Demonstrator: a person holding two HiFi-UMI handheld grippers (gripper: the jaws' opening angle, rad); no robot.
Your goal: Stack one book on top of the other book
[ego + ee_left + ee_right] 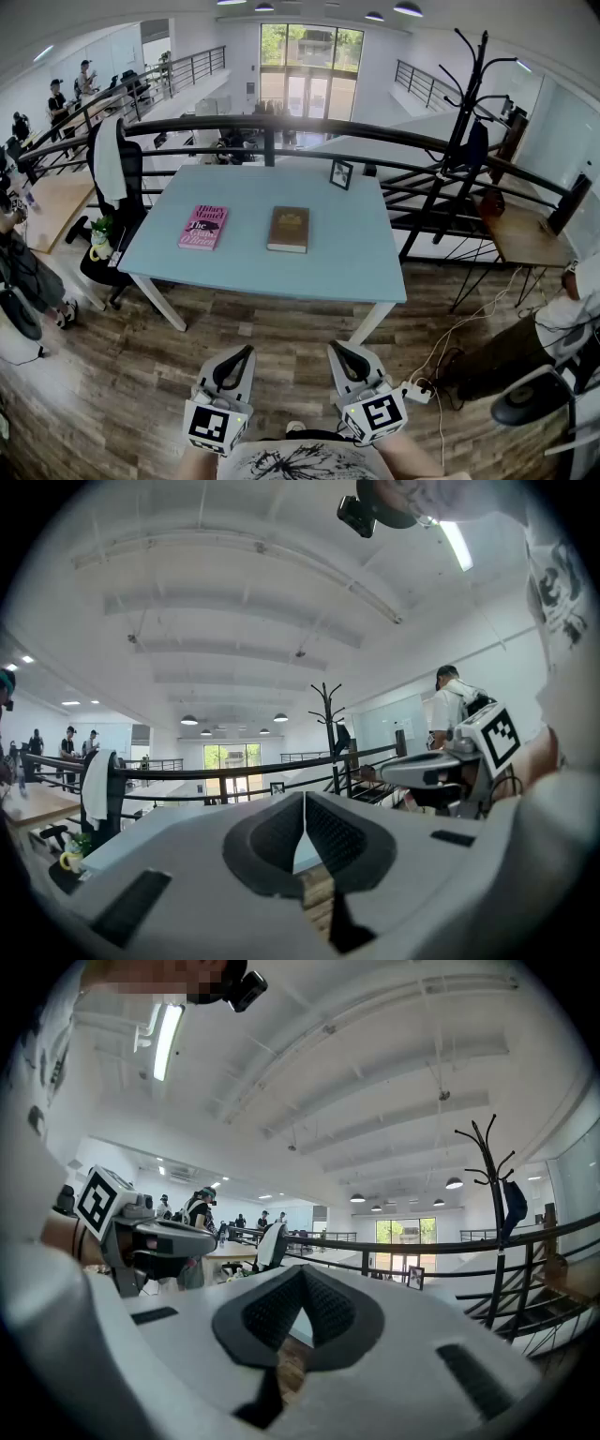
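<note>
A pink book lies flat on the left part of the light blue table. A brown book lies flat at the table's middle, a short gap to the pink one's right. Both grippers hang low at the near edge of the head view, well short of the table and over the wooden floor. My left gripper is shut with nothing in it, its pads pressed together. My right gripper is shut and holds nothing either, pads touching. Both point level toward the table.
A small framed picture stands at the table's far edge. A black railing runs behind the table. A black office chair with a white cloth sits at the left, a coat stand at the right. Cables and a power strip lie on the floor.
</note>
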